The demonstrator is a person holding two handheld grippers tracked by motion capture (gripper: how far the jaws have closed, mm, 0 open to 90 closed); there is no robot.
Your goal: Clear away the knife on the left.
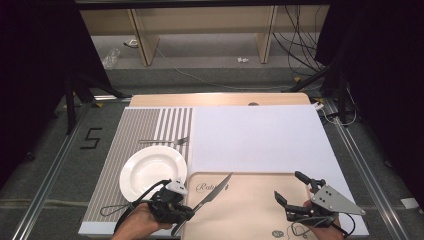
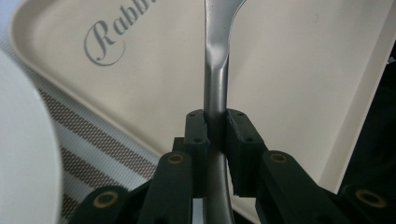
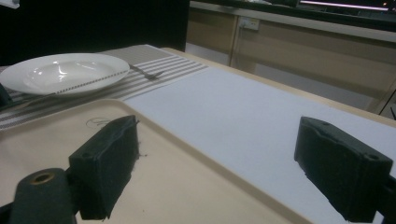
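Wooden table [image 1: 220,99]; striped mat [image 1: 131,131], white sheet [image 1: 255,137], beige tray [image 1: 250,210] on it.

A slender silver metal table knife [image 1: 212,195] is held by its handle between the closed jaws of the left gripper [image 2: 215,128]. It is carried roughly level, slanting over the left edge of a beige plastic tray [image 1: 250,220] marked with grey script lettering, its blade tip pointing up and to the right in the high view.

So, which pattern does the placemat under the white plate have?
Grey and white stripes; the placemat shows best in the high view.
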